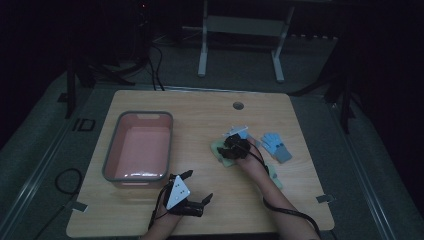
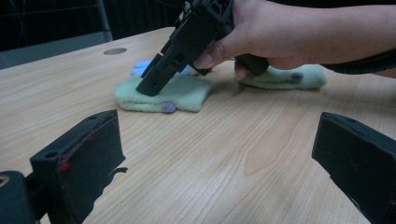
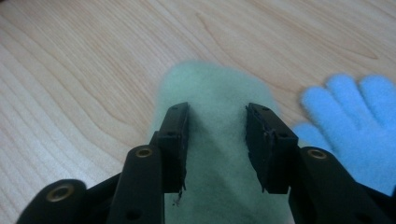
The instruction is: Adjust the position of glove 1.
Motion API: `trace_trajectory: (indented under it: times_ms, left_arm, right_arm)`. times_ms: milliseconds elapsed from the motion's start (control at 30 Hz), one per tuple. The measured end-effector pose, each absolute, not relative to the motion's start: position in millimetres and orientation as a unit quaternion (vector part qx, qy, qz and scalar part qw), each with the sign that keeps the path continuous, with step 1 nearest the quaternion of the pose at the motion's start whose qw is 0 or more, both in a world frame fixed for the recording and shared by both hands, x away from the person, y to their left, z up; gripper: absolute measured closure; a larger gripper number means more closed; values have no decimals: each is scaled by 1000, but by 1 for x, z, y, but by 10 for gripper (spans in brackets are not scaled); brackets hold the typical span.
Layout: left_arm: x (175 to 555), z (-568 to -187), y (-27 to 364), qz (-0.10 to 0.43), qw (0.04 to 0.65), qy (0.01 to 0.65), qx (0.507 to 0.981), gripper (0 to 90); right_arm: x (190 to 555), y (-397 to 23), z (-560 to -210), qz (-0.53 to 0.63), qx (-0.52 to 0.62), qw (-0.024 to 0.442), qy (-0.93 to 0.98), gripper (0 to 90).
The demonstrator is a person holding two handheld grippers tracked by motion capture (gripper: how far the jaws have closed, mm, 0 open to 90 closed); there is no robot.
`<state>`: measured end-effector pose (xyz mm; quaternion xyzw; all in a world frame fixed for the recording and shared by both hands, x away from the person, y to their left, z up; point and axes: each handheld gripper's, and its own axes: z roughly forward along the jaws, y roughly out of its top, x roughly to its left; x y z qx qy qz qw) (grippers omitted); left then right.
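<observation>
Clearly fuzzy and pale green, the sock [image 3: 210,140] lies flat on the table [image 1: 200,200] at the pink tub's [image 1: 138,147] three o'clock. The right gripper [image 3: 217,140] straddles it, jaws apart. The left gripper view shows a purple spot [image 2: 168,107] on it. The tub holds nothing. The left gripper [image 1: 196,187] gapes wide.

Black tongs [image 3: 217,135] with brass-coloured screws, a black cable and a white three-cornered plate [image 1: 178,192].
</observation>
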<state>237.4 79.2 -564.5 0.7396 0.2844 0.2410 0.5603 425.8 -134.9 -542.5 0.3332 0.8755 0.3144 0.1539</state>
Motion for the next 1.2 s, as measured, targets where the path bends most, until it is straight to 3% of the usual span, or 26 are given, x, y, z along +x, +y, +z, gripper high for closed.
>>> trace_trajectory:
  times_ms: [100, 167, 267, 567, 733, 867, 1200]
  left_arm:
    - [237, -565, 79, 243, 560, 284, 740, 21]
    - [237, -564, 79, 242, 560, 285, 739, 21]
    - [238, -564, 80, 241, 561, 288, 738, 21]
    - [238, -564, 80, 243, 561, 290, 737, 21]
    - [238, -564, 78, 244, 556, 289, 740, 21]
    - [237, -564, 78, 247, 556, 289, 739, 21]
    - [237, -564, 78, 248, 553, 289, 740, 21]
  right_arm:
    - [425, -135, -544, 315, 329, 154, 877, 673]
    - [422, -134, -545, 319, 331, 161, 873, 805]
    - [415, -135, -542, 327, 348, 168, 863, 858]
    - [379, -144, -504, 364, 406, 166, 822, 873]
    - [347, -149, -488, 394, 449, 196, 778, 873]
    - [328, -149, -487, 398, 466, 212, 761, 874]
    - [303, -140, -503, 382, 497, 202, 752, 874]
